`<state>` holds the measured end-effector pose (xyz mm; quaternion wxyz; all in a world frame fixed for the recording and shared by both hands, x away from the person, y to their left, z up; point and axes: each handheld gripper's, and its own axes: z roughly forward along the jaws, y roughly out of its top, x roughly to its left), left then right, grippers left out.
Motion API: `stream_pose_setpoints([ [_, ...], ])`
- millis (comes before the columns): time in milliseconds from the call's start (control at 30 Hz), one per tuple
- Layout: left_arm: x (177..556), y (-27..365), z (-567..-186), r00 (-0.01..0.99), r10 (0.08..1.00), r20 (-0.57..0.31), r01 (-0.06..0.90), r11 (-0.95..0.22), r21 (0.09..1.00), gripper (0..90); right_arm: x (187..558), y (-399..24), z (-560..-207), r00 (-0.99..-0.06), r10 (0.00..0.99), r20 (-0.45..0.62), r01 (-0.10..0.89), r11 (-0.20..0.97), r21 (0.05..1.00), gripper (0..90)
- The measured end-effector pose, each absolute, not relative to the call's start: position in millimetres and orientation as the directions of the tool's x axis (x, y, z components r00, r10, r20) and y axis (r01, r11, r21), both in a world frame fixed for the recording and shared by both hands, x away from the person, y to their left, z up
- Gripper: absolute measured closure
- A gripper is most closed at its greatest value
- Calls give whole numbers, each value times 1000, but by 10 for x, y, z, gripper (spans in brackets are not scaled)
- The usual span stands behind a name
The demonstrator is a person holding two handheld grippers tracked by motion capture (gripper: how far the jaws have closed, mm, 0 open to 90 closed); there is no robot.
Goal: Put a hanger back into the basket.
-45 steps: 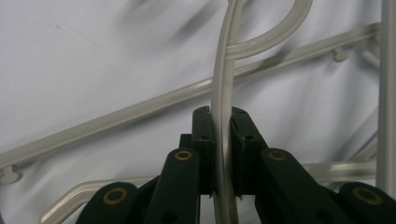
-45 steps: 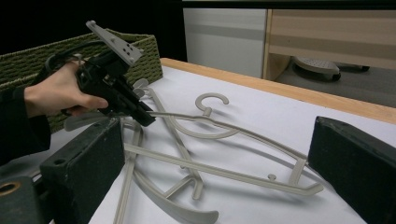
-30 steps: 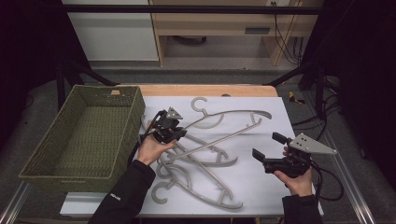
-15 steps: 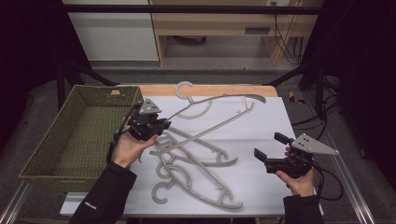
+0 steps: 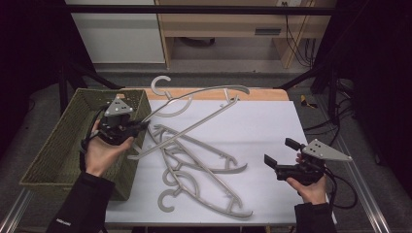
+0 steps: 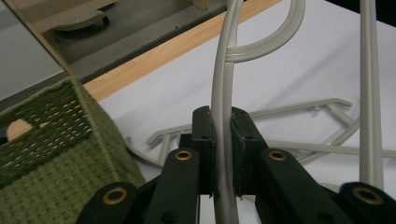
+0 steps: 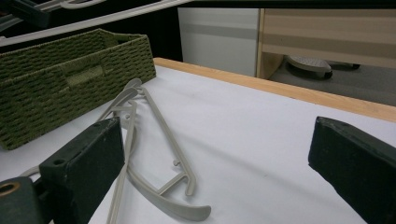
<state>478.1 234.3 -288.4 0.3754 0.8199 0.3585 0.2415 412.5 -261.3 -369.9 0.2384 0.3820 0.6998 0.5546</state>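
Table (image 5: 272, 121) under white sheet, dim room.

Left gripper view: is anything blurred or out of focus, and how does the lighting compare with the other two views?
Left gripper view: claw and gripped hanger sharp, basket slightly soft. High view: white table brightly lit, surroundings dark. Right gripper view: near claw pads soft, lying hanger clear, no glare.
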Motion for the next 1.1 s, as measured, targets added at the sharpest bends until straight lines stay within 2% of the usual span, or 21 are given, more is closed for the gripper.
stream_pose_setpoints([
  [500,4766,3015,-2878,509,848,149,420,-396,817,818,4138,-2606,-3710,-595,799,87,272,98,957,39],
  [767,4758,3290,-2922,474,863,173,426,-397,813,818,4144,-2604,-3714,-595,799,85,271,100,957,39],
  [1100,4799,3640,-2998,432,888,158,434,-358,826,817,4149,-2602,-3721,-595,799,88,279,102,955,38],
])
